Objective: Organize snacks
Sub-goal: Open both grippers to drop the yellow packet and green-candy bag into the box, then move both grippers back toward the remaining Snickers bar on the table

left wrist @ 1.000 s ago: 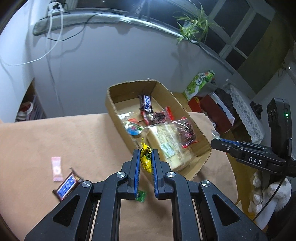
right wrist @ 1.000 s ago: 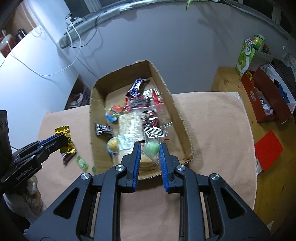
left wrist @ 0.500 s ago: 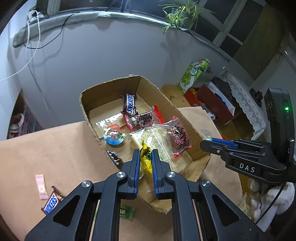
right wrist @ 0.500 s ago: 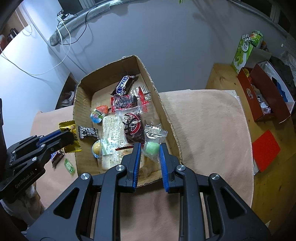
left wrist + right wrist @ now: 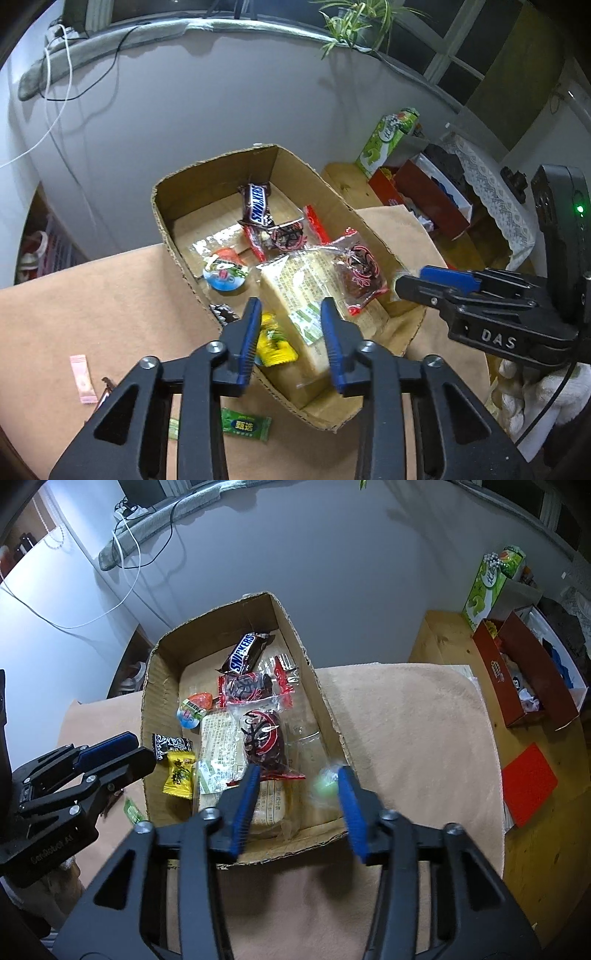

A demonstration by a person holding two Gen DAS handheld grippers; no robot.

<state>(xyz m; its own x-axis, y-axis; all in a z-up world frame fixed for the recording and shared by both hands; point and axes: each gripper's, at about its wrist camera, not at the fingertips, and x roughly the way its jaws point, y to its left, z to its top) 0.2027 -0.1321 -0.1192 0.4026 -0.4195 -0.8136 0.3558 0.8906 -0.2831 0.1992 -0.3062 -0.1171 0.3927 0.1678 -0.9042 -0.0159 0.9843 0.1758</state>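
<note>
Both grippers are hanging over the near end of the cardboard box point(image 5: 236, 605), which is sitting on the tan-covered table point(image 5: 406, 716) toward its far edge.

The left gripper point(image 5: 290, 336) is standing with its blue pads spread wide, gripping nothing. A yellow candy point(image 5: 273, 341) is showing blurred between them, loose, just inside the box's near-left corner; in the right wrist view the same candy point(image 5: 180, 773) is lying against the left wall beside a black patterned candy point(image 5: 171, 743).

The right gripper point(image 5: 297, 808) is also spread wide. A green ball in clear wrap point(image 5: 325, 784) is showing blurred just inside its right pad, near the box's right wall; whether it is touching the pad or the box floor cannot be told.

A bread pack point(image 5: 221, 746) is filling the near middle of the box, with a dark red-wrapped cake point(image 5: 264, 740) lying on it. A Snickers bar point(image 5: 245, 653) is lying at the far end, and a round jelly cup point(image 5: 194, 710) is sitting near the left wall.

On the table left of the box, a green sachet point(image 5: 245, 424) and a pink sachet point(image 5: 83, 378) are lying apart from each other.
</note>
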